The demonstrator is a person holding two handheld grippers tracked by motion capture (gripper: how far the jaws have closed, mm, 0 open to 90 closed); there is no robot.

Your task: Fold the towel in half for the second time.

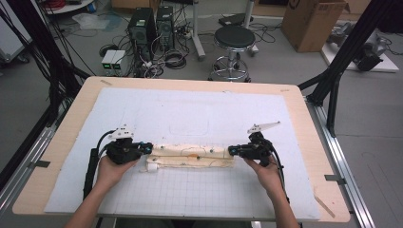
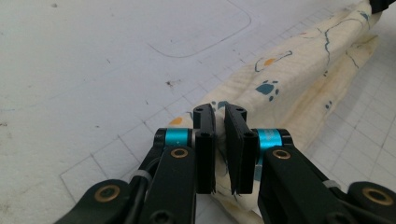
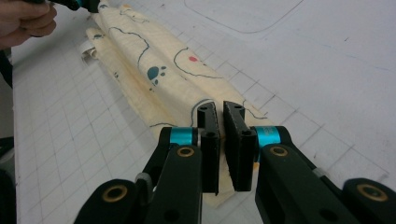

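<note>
A cream cloth printed with paw marks and thin lines lies folded into a long narrow strip on the white gridded mat that covers the worktop. In the high view the strip runs from 9 o'clock to 3 o'clock, a little toward 6 o'clock of the mat's middle.

The left tongs sit at the strip's 9 o'clock end, carried by the left hand. In the left gripper view these tongs are clamped on the cloth, with a thin fold of fabric caught between the two black jaws.

The right tongs meet the strip's 3 o'clock end, carried by the right hand. In the right gripper view they are likewise clamped on the cloth, the jaws nearly together over its end, and the fabric stretches away toward 11 o'clock.

Beyond the worktop, toward 12 o'clock, a black stool stands on the floor, with a cardboard box toward 1 o'clock.
</note>
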